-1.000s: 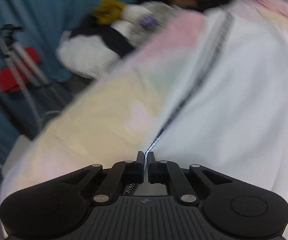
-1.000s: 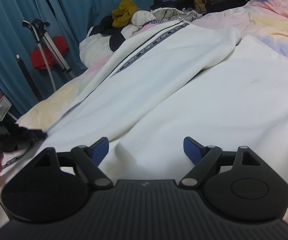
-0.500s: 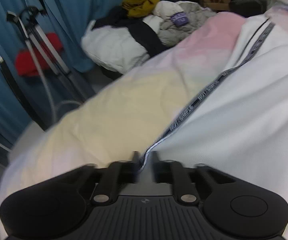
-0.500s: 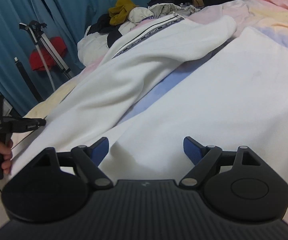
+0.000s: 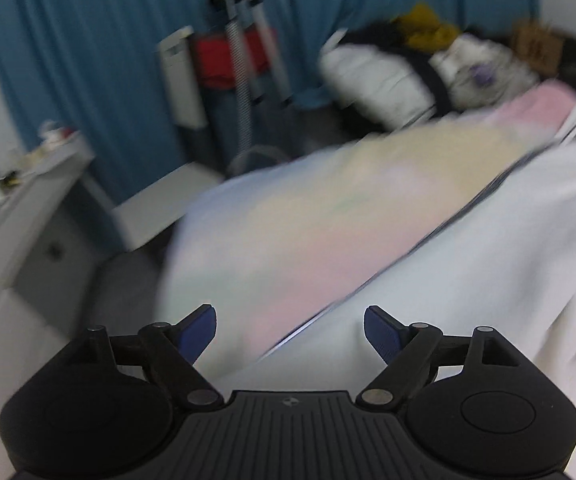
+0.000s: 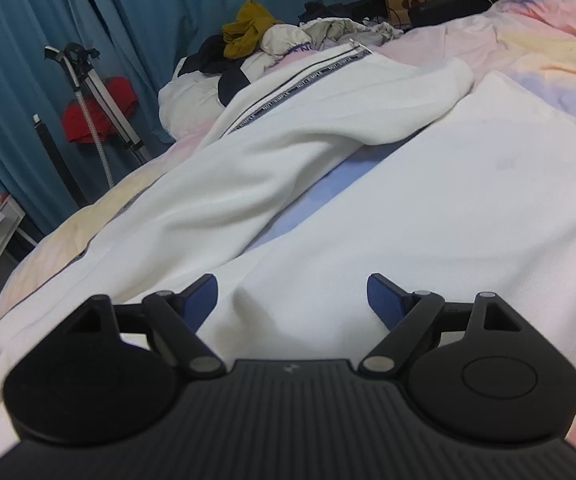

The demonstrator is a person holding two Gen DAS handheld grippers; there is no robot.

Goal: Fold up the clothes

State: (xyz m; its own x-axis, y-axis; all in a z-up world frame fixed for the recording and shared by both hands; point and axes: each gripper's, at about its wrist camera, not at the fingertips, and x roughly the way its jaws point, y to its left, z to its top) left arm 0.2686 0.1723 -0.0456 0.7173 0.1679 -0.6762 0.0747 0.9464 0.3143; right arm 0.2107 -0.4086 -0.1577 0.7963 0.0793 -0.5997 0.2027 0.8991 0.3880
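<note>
White trousers [image 6: 427, 216] with a dark lettered side stripe [image 6: 288, 84] lie spread on the bed, one leg angled away from the other. My right gripper [image 6: 291, 296] is open and empty just above the white fabric near its near end. My left gripper [image 5: 289, 330] is open and empty; the striped edge of the trousers [image 5: 487, 248] runs between its fingers. The left wrist view is blurred.
The bed has a pastel duvet [image 6: 527, 44]. A pile of other clothes [image 6: 272, 48] lies at its far end. A garment steamer stand [image 6: 88, 80] and blue curtains [image 6: 148, 8] are to the left, with a white side table [image 5: 28, 208] beside the bed.
My left gripper was shut on the striped trouser edge; it has opened and let go, and has swung left. The nearer trouser leg was pulled away from the other, uncovering blue duvet between them.
</note>
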